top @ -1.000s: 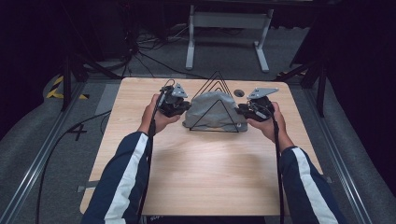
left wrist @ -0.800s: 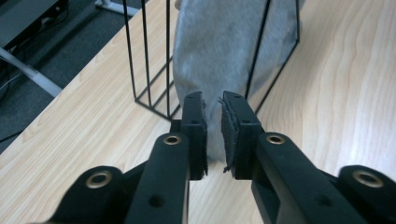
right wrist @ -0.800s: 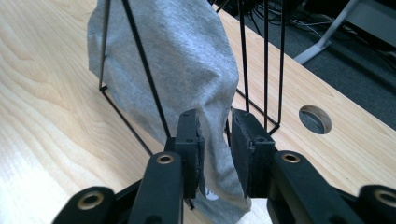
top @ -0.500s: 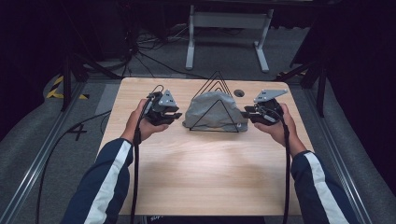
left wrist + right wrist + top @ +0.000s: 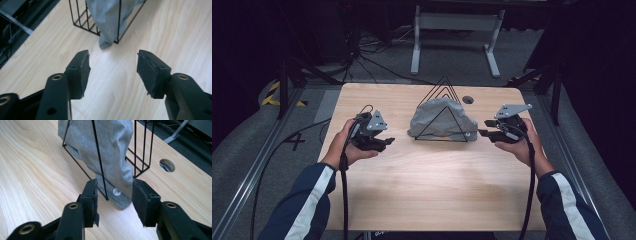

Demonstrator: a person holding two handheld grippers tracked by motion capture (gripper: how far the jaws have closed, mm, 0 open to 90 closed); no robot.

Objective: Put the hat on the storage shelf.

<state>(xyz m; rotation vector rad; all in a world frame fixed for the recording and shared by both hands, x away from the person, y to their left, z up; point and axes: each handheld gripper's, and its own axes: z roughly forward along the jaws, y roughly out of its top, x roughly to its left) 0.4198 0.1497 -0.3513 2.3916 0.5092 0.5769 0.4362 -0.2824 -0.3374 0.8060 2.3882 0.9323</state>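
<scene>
A grey cloth (image 5: pixel 437 117) is stuffed inside a black wire triangular rack (image 5: pixel 444 82) at the middle back of the wooden table (image 5: pixel 422 200). My left gripper (image 5: pixel 388 142) hovers left of the rack, open and holding nothing. In the left gripper view the left gripper (image 5: pixel 113 65) points at the cloth (image 5: pixel 107 20) and the rack (image 5: pixel 82 22), well short of them. My right gripper (image 5: pixel 482 134) is open just right of the cloth. Seen from the right gripper (image 5: pixel 113 192), the cloth's (image 5: pixel 110 150) lower corner with a small round logo lies just beyond the gap, by a rack wire (image 5: pixel 98 157).
A round cable hole (image 5: pixel 468 99) sits in the table behind the rack, also seen as the hole (image 5: pixel 167 165) on the right. A pale metal stand (image 5: pixel 454 22) and loose cables (image 5: pixel 362 55) lie on the floor beyond the table. Metal rails flank the table.
Both grippers have drawn back from the cloth and rack: the left one went left and toward me, the right one went right and slightly toward me. The cloth stays in the rack.
</scene>
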